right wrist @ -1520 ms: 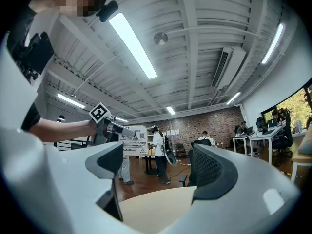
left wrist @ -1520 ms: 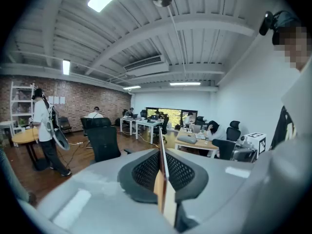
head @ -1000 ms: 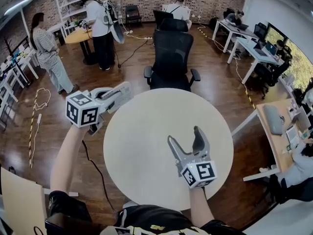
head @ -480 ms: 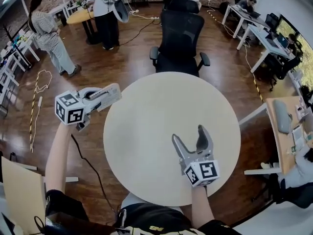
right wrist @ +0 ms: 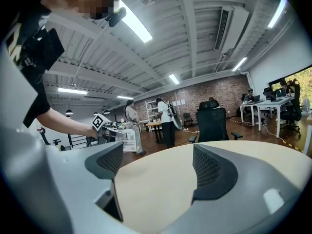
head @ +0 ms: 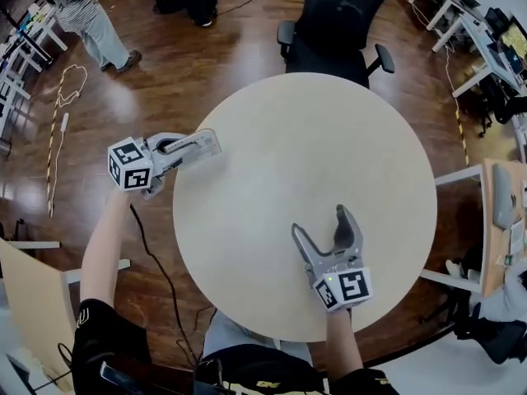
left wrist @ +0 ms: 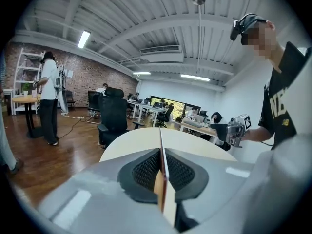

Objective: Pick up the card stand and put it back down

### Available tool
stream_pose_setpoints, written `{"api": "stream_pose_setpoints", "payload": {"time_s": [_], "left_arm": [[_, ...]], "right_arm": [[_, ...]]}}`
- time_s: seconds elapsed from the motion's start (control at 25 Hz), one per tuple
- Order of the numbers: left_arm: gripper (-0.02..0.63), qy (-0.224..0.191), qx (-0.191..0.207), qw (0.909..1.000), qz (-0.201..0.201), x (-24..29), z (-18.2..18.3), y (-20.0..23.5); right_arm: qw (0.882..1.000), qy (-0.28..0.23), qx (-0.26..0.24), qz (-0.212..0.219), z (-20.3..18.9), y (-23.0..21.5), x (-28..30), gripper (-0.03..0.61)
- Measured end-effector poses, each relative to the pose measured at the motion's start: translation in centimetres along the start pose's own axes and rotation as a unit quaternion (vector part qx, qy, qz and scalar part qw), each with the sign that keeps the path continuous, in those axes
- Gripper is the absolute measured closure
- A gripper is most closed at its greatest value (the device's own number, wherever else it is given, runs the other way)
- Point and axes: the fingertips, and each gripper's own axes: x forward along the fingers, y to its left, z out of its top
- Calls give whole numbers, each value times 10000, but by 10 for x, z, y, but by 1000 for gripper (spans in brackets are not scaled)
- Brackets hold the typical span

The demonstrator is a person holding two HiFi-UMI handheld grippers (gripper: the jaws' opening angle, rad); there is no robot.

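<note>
Stand isn't showing in any view; table (head: 272, 138) is lying bare. L gripper (head: 212, 145) is hovering at table's left edge, jaws shut on nothing. R gripper (head: 319, 221) is hanging over near edge, jaws apart, empty. Probably worth finding stand first, then approaching w/ R gripper.

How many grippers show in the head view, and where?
2. The left gripper is at the left edge of the round table, jaws shut. The right gripper is over the table's near right part, jaws open and empty. None seems hidden.
</note>
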Motion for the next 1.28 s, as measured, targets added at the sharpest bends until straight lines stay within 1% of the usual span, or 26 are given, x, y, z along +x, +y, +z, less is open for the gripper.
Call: {"api": "stream_pose_setpoints", "payload": {"time_s": [0.12,0.2,0.44,0.52,0.64,0.68,0.72,0.8,0.96,1.04,1.12,1.16,1.24,1.28], "left_arm": [[597,108,312,9993,-159,24,-35,16],[597,113,403,9988,-271,43,-53,25],[597,147,442,9966,-679,90,-89,41],[597,111,456,9956,-814,96,-94,42],[594,-18,331,9957,-862,101,-93,46],[539,-71,265,9960,-849,101,-90,48],[468,-120,204,9964,-809,100,-86,50],[396,-186,142,9977,-644,94,-76,54],[388,-417,124,9989,-168,64,-49,57],[394,-457,147,9984,313,37,-32,58],[395,-568,197,9940,919,4,-7,57],[394,-702,188,9904,1176,-9,8,50],[387,-1066,128,9818,1564,-32,38,18],[369,-1281,105,9768,1714,-42,51,-4]], "right_arm": [[9998,152,107,61,-27,8,18,130],[9996,230,118,118,-39,11,34,130],[9982,406,112,438,-68,33,63,130],[9978,453,124,464,-74,39,67,130],[9975,527,100,465,-79,43,69,130],[9974,551,73,469,-79,44,70,130],[9972,570,44,476,-78,45,71,130],[9971,582,-14,500,-71,48,71,130],[9970,497,-128,588,-45,56,69,130],[9968,403,-143,671,-31,66,69,130],[9963,297,-178,786,-18,78,70,130],[9959,245,-213,847,-9,83,68,130],[9951,104,-262,947,12,90,57,130],[9948,25,-265,979,22,93,49,130]]}}
